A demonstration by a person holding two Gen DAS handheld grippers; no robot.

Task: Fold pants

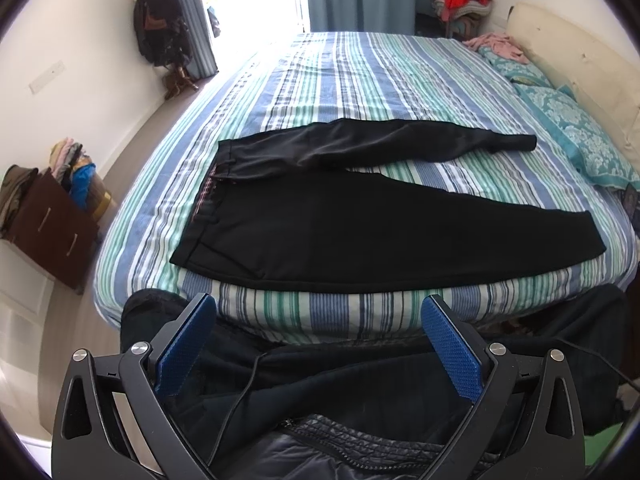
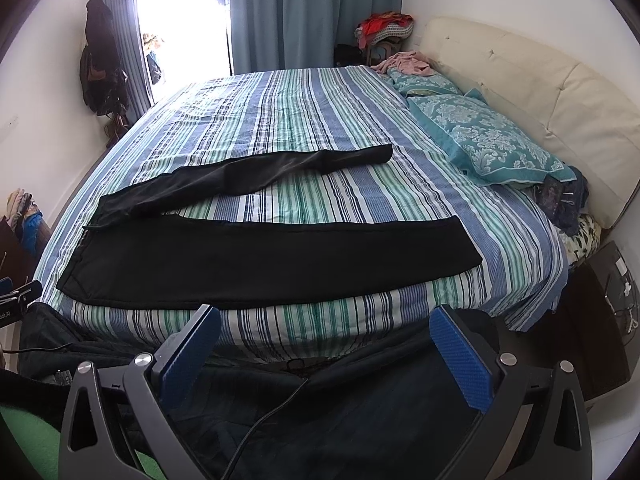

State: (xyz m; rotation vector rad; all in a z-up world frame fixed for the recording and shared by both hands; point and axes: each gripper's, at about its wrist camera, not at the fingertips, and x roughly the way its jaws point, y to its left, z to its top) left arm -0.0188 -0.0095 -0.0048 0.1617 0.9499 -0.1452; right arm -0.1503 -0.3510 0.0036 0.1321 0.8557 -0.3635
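Black pants lie spread flat on the striped bed, waistband to the left, the two legs splayed apart to the right. They also show in the right wrist view. My left gripper is open and empty, held back from the bed's near edge, below the pants. My right gripper is open and empty too, also short of the near edge, below the near leg.
Teal patterned pillows and a cream headboard are at the right. A dark drawer unit with clothes stands left of the bed. Dark jacket fabric and a cable lie below the grippers.
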